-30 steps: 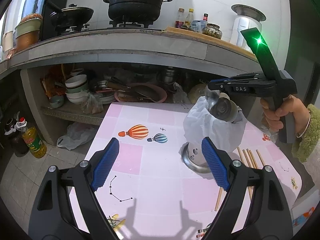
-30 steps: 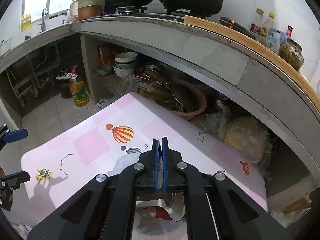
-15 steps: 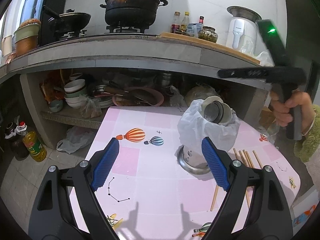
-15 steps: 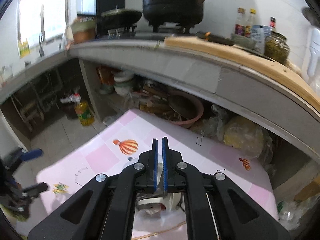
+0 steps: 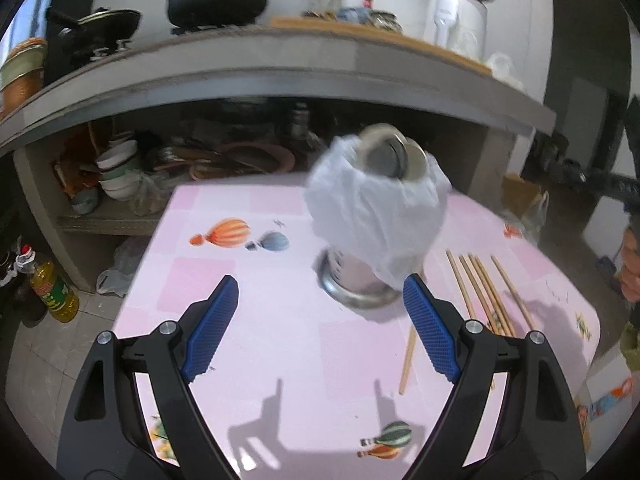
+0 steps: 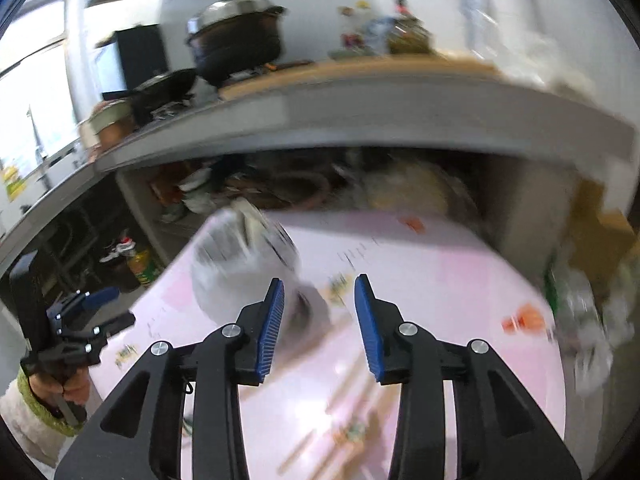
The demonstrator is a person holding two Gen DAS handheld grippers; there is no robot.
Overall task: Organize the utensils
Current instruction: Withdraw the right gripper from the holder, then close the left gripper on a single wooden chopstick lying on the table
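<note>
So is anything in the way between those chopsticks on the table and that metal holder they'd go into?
Yes. A white plastic bag drapes over the metal holder, though its top opening looks exposed. The chopsticks lie beside it on the table. Neither claw, left or right, holds anything.

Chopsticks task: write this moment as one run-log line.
left gripper: open, empty | right gripper: opening, empty | chopsticks: loose on table | holder: upright, bag-covered
</note>
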